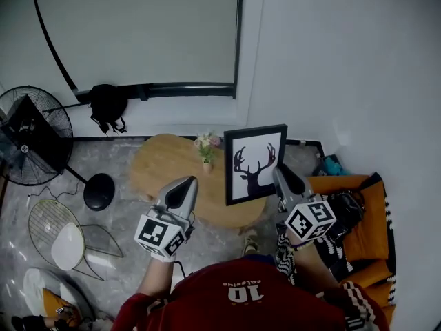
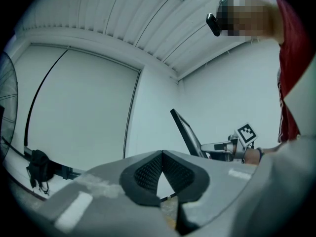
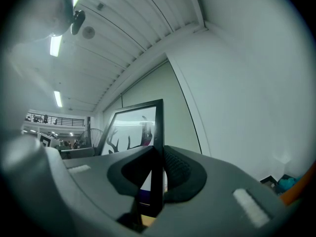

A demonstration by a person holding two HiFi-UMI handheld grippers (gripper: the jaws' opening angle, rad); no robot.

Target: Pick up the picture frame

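Left claw hangs over the near edge of the round wooden worktop, its jaws pressed together with nothing between them. Further right, a small vase of flowers stands on the worktop. Just beside it, the picture frame, black-edged with a deer-head silhouette, is upright over the worktop's right side. At its right edge the right claw is clamped on the frame, one pad on each face. Whether the frame's lower edge touches the wood cannot be told.
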